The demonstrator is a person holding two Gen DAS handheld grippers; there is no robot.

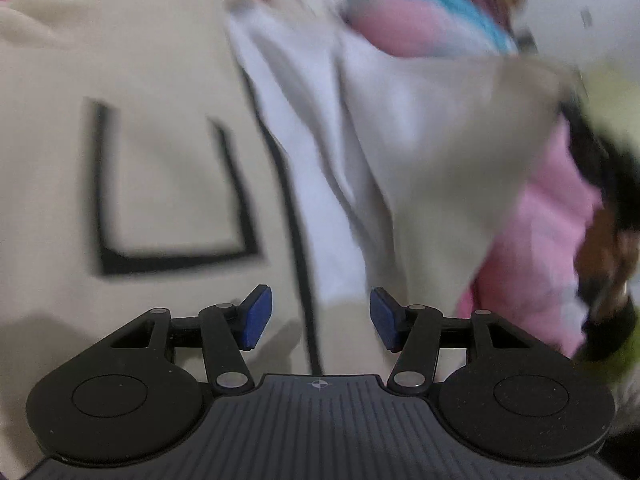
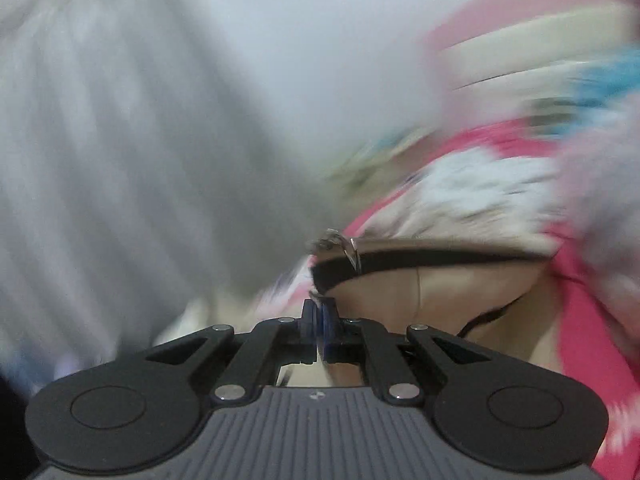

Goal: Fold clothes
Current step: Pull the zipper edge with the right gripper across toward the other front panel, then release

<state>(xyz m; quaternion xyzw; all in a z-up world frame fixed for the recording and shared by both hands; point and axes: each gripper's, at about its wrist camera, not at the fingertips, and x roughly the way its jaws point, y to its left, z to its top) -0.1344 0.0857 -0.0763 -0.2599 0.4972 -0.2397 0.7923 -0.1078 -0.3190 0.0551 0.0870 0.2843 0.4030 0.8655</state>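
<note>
The right claw is seen closed on the black-trimmed edge of a soft, light beige garment, best taken at hems, while the left claw stands half open, empty, above its spread panel.

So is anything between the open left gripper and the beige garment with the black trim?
Nothing visible. The left gripper has its jaws apart with only air between them, and the beige garment lies directly ahead. The right gripper is shut on the garment's black-trimmed edge, off to one side.
</note>
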